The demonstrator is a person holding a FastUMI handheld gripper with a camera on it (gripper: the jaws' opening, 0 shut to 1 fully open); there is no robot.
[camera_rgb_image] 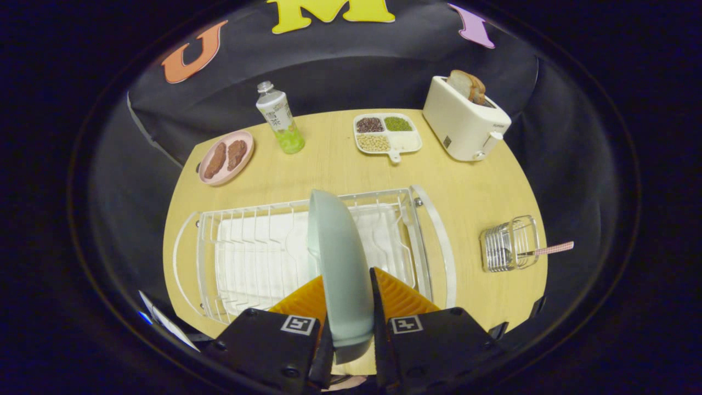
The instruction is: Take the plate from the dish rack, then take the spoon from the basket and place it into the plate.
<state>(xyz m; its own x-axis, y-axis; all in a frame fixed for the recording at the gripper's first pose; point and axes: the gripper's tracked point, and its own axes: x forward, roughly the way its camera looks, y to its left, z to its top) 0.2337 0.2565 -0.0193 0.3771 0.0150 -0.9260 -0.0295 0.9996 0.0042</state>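
Gripper view showed the plate point(340, 263) standing on edge between my claw's point(346, 299) fingers, which pinched its rim from both sides, its long axis running away from me over the dish rack point(247, 247) on the tabletop point(329, 159). I judged the first step was in hand: lifting it clear of the wires. Next I needed to lay it flat, then fetch the spoon point(551, 249), whose handle pointed outward from the basket point(507, 244).

We see the wooden surface point(329, 164) evenly and brightly lit from above, with only soft, short shadows beside the toaster point(463, 126) and bottle point(279, 118). The fisheye bends straight edges strongly toward the rim, where brightness falls away. Focus is sharp throughout, without glare.
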